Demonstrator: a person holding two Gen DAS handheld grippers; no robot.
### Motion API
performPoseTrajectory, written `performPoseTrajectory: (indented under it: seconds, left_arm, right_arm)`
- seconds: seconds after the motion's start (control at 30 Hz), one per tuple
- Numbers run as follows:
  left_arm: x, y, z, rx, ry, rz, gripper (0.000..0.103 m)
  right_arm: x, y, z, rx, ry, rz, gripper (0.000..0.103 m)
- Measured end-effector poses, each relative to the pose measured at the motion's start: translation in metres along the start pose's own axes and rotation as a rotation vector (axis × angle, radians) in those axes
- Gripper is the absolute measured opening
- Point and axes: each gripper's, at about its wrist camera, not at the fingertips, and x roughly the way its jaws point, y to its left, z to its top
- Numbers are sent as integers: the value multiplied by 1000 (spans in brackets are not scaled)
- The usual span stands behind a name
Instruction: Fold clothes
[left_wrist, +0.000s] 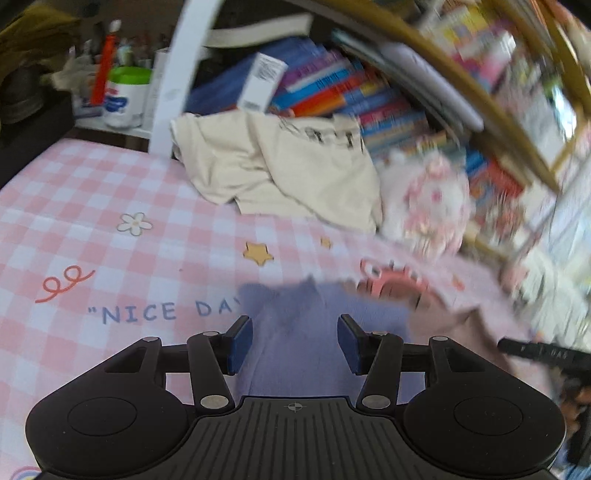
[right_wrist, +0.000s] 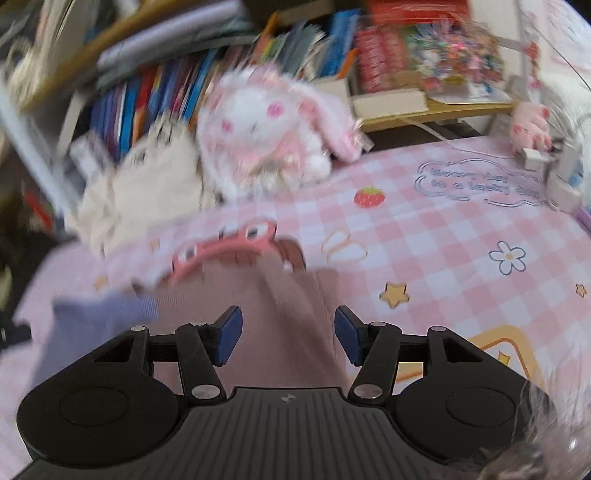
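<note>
while both jaws gape — one garment (right_wrist: 258, 314) | one plush rabbit (right_wrist: 266, 129)

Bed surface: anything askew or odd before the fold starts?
Yes. The cream garment lies crumpled against the books at the bed's far edge. The lilac and pink clothes under both open claws, left claw and right claw, look bunched, though blur hides detail.

Open right gripper (right_wrist: 288, 339) over pink garment (right_wrist: 280, 314)
</note>
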Motion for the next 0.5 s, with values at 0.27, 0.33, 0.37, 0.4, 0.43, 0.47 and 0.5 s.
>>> performPoseTrajectory:
  seconds: [0.27,0.33,0.37,0.4,0.43,0.47,0.5]
  left_arm:
    - [43,-5,2,65,80,220,50]
    - [39,4,-1,24,72,226,52]
    - [34,8,-3,8,61,222,52]
    - [29,12,-4,-5,49,218,51]
    - [23,13,-5,-7,36,211,50]
    - [17,14,-6,-9,22,200,50]
    - [12,14,-7,-14,5,171,50]
  right_arm:
    - [28,-10,-1,34,35,-96,50]
    - [32,-18,1,82,35,-122,49]
    - [31,-25,2,121,34,-117,49]
    - [28,-32,2,144,30,-105,49]
    - [24,-36,2,151,25,-96,49]
    - [21,-38,2,149,19,-89,47]
    - [19,-39,1,141,11,-79,44]
